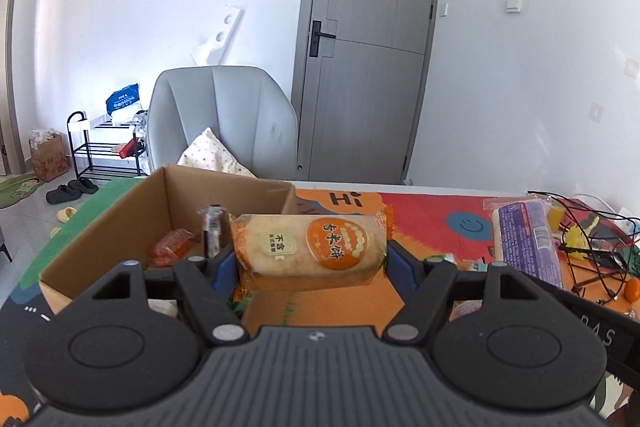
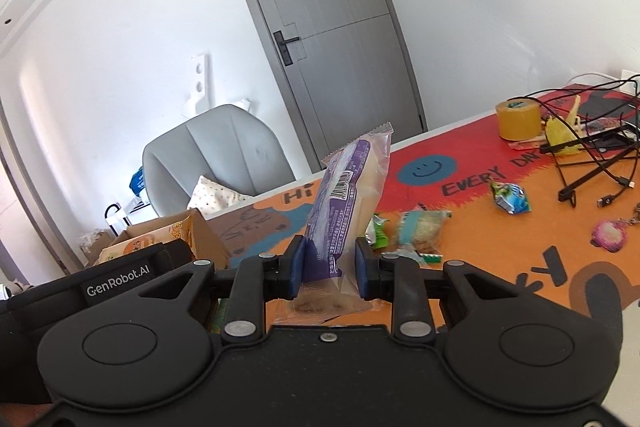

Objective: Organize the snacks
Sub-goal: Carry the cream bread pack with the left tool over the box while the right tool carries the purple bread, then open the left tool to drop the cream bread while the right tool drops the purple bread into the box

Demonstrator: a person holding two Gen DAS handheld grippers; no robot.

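My left gripper (image 1: 310, 263) is shut on an orange rice-cracker packet (image 1: 310, 247) and holds it in the air beside the near right corner of an open cardboard box (image 1: 100, 227). Inside the box lie an orange packet (image 1: 170, 247) and a dark stick snack (image 1: 212, 231). My right gripper (image 2: 330, 267) is shut on a purple and clear cake packet (image 2: 348, 195), held upright above the table; the packet also shows in the left wrist view (image 1: 526, 239). The box shows at the left in the right wrist view (image 2: 192, 231).
Loose snacks lie on the orange mat: a green packet (image 2: 378, 231), a blue-wrapped bar (image 2: 420, 231), a blue-green candy bag (image 2: 510, 197). A yellow tape roll (image 2: 518, 119), tangled black cables (image 2: 592, 163) and a pink keychain (image 2: 608, 233) lie at the right. A grey chair (image 1: 224, 119) stands behind.
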